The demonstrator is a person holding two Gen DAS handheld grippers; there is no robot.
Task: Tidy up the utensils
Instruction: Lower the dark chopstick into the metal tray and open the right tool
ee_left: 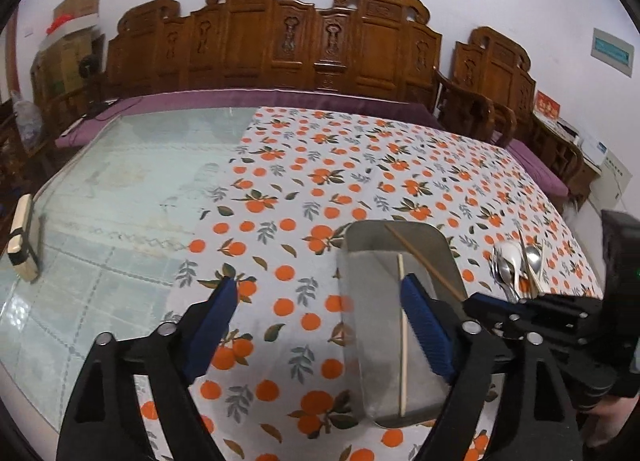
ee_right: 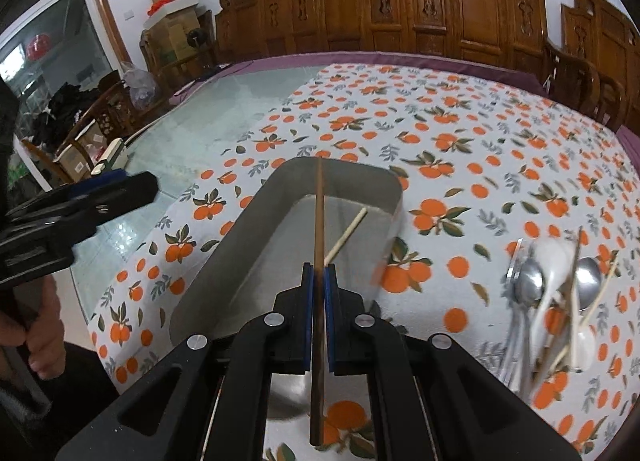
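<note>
A metal tray (ee_left: 436, 257) (ee_right: 256, 229) lies on the orange-print tablecloth. A pale chopstick (ee_left: 403, 341) (ee_right: 346, 235) lies inside it. My right gripper (ee_right: 319, 273) is shut on a dark brown chopstick (ee_right: 319, 213) and holds it lengthwise over the tray; the same chopstick shows in the left wrist view (ee_left: 424, 261). My left gripper (ee_left: 320, 293) is open and empty, its right finger over the tray, its left finger over the cloth. A pile of spoons and chopsticks (ee_right: 560, 293) (ee_left: 516, 265) lies right of the tray.
The tablecloth (ee_left: 320, 181) covers the right part of a glass-topped table (ee_left: 120, 181). A small cream block (ee_left: 24, 237) sits at the table's left edge. Carved wooden benches (ee_left: 280, 41) stand behind. The left gripper shows in the right wrist view (ee_right: 80, 205).
</note>
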